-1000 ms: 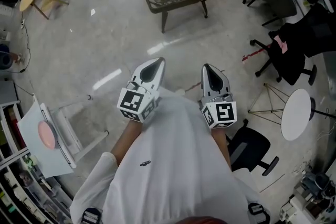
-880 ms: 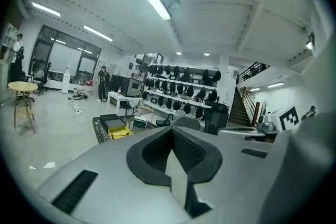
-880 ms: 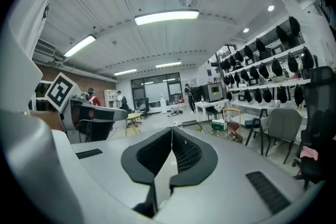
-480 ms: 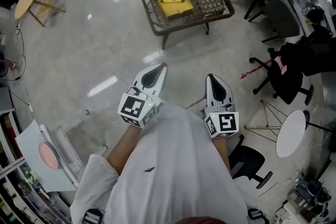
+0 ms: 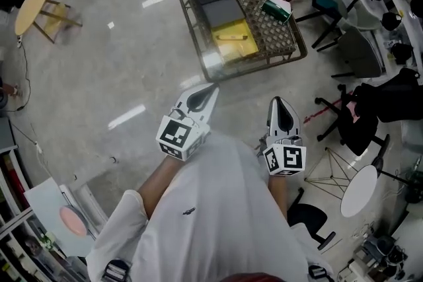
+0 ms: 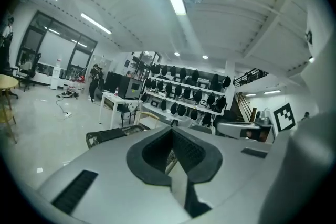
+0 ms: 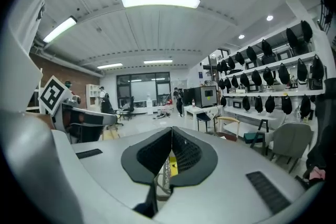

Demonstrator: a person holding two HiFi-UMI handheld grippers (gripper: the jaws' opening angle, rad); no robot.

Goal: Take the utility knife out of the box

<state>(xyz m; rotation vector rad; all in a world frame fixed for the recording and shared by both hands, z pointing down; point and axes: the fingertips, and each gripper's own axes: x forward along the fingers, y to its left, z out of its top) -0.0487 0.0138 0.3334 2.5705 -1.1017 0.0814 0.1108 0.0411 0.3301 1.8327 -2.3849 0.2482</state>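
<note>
In the head view a yellow open box (image 5: 232, 41) sits on a low wicker table (image 5: 285, 49), with a yellow utility knife (image 5: 232, 37) lying in it. A dark flat lid or tray (image 5: 221, 10) lies behind the box, and a green and white carton (image 5: 276, 6) sits at the table's right end. My left gripper (image 5: 211, 87) is shut and empty, its tip just short of the table's near edge. My right gripper (image 5: 280, 102) is shut and empty too, a little farther back. Through the right jaws in the right gripper view a strip of the yellow box (image 7: 172, 164) shows.
Black office chairs (image 5: 357, 119) and a small round white table (image 5: 359, 189) stand to the right. A round wooden stool (image 5: 31, 4) is far left. A white board with a pink pad (image 5: 71, 220) lies at lower left. Shelves of dark gear (image 6: 184, 94) line the far wall.
The person has walked forward: the wicker table has slid down the head view, closer to both grippers. Both grippers stay shut and side by side.
</note>
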